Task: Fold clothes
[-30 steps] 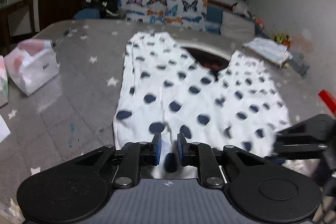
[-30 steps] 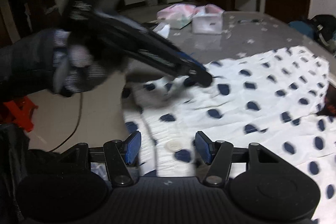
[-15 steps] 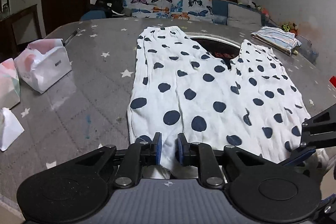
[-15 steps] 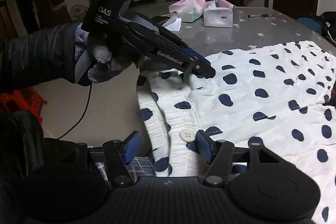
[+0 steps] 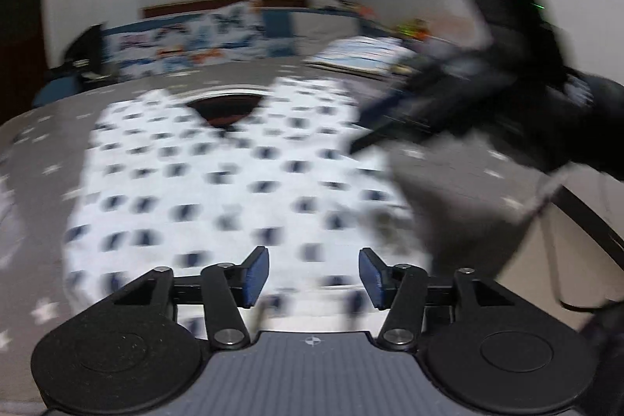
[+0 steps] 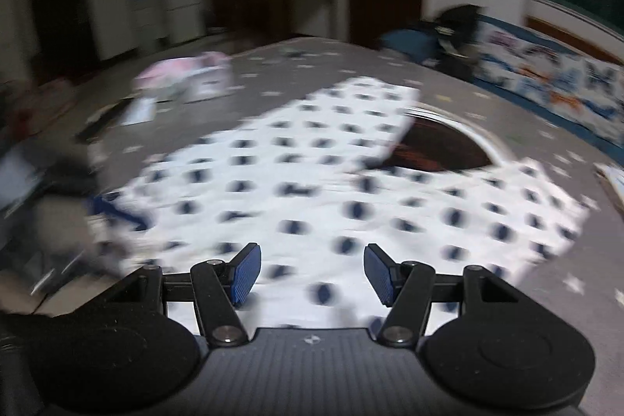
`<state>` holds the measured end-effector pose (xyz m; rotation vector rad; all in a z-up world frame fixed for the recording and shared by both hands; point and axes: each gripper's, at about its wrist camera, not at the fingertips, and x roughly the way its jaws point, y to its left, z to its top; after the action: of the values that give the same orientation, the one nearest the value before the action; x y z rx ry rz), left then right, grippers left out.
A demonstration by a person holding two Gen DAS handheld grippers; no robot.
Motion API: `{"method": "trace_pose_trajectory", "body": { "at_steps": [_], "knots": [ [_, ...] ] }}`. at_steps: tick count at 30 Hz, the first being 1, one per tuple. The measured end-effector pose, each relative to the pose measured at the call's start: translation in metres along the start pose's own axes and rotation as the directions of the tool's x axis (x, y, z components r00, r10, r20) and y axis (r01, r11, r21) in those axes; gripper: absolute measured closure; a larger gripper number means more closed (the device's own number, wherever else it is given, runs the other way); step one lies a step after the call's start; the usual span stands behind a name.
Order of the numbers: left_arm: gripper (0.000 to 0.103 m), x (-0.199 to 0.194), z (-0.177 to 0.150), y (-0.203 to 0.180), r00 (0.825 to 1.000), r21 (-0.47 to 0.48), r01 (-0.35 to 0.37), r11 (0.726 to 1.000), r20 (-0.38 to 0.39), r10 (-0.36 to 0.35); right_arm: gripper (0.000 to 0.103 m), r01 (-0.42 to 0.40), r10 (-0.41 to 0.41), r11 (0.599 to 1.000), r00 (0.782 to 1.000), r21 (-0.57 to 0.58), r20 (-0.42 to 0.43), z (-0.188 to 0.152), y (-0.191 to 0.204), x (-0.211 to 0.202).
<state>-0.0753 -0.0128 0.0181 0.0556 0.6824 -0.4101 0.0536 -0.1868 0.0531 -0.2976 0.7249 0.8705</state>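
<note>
White polka-dot trousers [image 5: 218,182] [image 6: 351,190] lie spread flat on the grey star-print table [image 5: 460,174], both legs pointing away. My left gripper [image 5: 314,273] hovers over the waist end, its jaws opening, with nothing pinched between the blue pads. My right gripper [image 6: 312,273] stands open over the same end, nothing between its pads. The right gripper [image 5: 394,119] and a dark sleeve also show, blurred, at the right of the left wrist view. Both views are smeared by motion.
A dark round opening [image 5: 226,108] [image 6: 440,147] in the table shows between the trouser legs. Pink-and-white tissue packs [image 6: 183,80] sit at the far left. Folded striped cloth [image 5: 362,55] lies at the back right. A butterfly-print sofa [image 5: 187,41] runs behind the table.
The left gripper let go of the waistband and its jaws spread apart. Both grippers swung sideways and lifted a little, so the trousers now lie free ahead of them.
</note>
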Motion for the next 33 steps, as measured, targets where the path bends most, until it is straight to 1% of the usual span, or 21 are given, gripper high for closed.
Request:
{"method": "trace_pose_trajectory", "body": {
  "at_steps": [2, 5, 8, 10, 11, 12, 13, 14, 15, 17, 18, 20, 26, 29, 31, 33],
  "knots": [
    [0.048, 0.011, 0.0, -0.017, 0.999, 0.043, 0.037, 0.998, -0.017, -0.036, 0.043, 0.048, -0.048, 0.997, 0.999, 0.054, -0.005, -0.003, -0.017, 0.004],
    [0.048, 0.027, -0.003, -0.038, 0.997, 0.117, 0.062, 0.991, -0.054, -0.056, 0.044, 0.101, -0.1, 0.988, 0.995, 0.115, -0.01, -0.01, -0.04, 0.004],
    [0.049, 0.038, -0.008, -0.047, 0.996, 0.156, 0.038, 0.987, -0.091, -0.024, 0.045, 0.138, -0.138, 0.975, 0.99, 0.175, -0.01, -0.016, -0.061, 0.005],
    [0.05, 0.042, -0.01, -0.05, 0.995, 0.178, 0.016, 0.984, -0.097, 0.001, 0.046, 0.165, -0.166, 0.966, 0.986, 0.2, -0.008, -0.018, -0.074, 0.009],
    [0.054, 0.043, -0.011, -0.05, 0.995, 0.19, 0.006, 0.982, -0.098, 0.013, 0.046, 0.178, -0.181, 0.96, 0.983, 0.216, -0.008, -0.019, -0.082, 0.01],
    [0.063, 0.044, -0.011, -0.051, 0.995, 0.204, -0.004, 0.979, -0.098, 0.025, 0.047, 0.19, -0.193, 0.954, 0.981, 0.233, -0.01, -0.019, -0.091, 0.011],
    [0.069, 0.045, -0.011, -0.051, 0.995, 0.212, -0.007, 0.977, -0.099, 0.029, 0.049, 0.207, -0.211, 0.944, 0.977, 0.255, -0.014, -0.02, -0.1, 0.014],
    [0.077, 0.046, -0.011, -0.05, 0.995, 0.215, -0.005, 0.977, -0.099, 0.027, 0.051, 0.221, -0.226, 0.933, 0.974, 0.284, -0.016, -0.019, -0.111, 0.018],
    [0.084, 0.046, -0.01, -0.048, 0.995, 0.209, 0.001, 0.978, -0.101, 0.02, 0.053, 0.233, -0.24, 0.921, 0.971, 0.313, -0.018, -0.019, -0.122, 0.021],
    [0.09, 0.043, -0.006, -0.044, 0.995, 0.186, 0.012, 0.982, -0.099, 0.007, 0.054, 0.257, -0.268, 0.892, 0.963, 0.371, -0.023, -0.018, -0.144, 0.028],
    [0.091, 0.041, -0.004, -0.042, 0.995, 0.175, 0.016, 0.984, -0.097, 0.001, 0.056, 0.261, -0.275, 0.877, 0.961, 0.403, -0.024, -0.016, -0.155, 0.032],
    [0.092, 0.036, 0.002, -0.036, 0.996, 0.142, 0.031, 0.989, -0.09, -0.018, 0.059, 0.273, -0.293, 0.852, 0.956, 0.447, -0.026, -0.013, -0.173, 0.042],
    [0.092, 0.022, 0.02, -0.015, 0.996, 0.034, 0.071, 0.997, -0.051, -0.07, 0.061, 0.338, -0.359, 0.795, 0.932, 0.504, -0.059, -0.002, -0.215, 0.076],
    [0.092, 0.017, 0.025, -0.008, 0.995, -0.006, 0.092, 0.996, -0.031, -0.092, 0.063, 0.364, -0.383, 0.78, 0.921, 0.508, -0.072, 0.003, -0.227, 0.089],
    [0.092, 0.014, 0.027, -0.005, 0.995, -0.015, 0.1, 0.995, -0.019, -0.1, 0.064, 0.379, -0.397, 0.781, 0.915, 0.497, -0.074, 0.007, -0.23, 0.095],
    [0.092, 0.011, 0.03, -0.002, 0.995, -0.017, 0.102, 0.995, -0.006, -0.102, 0.071, 0.395, -0.412, 0.78, 0.908, 0.486, -0.078, 0.01, -0.232, 0.1]
  ]
}}
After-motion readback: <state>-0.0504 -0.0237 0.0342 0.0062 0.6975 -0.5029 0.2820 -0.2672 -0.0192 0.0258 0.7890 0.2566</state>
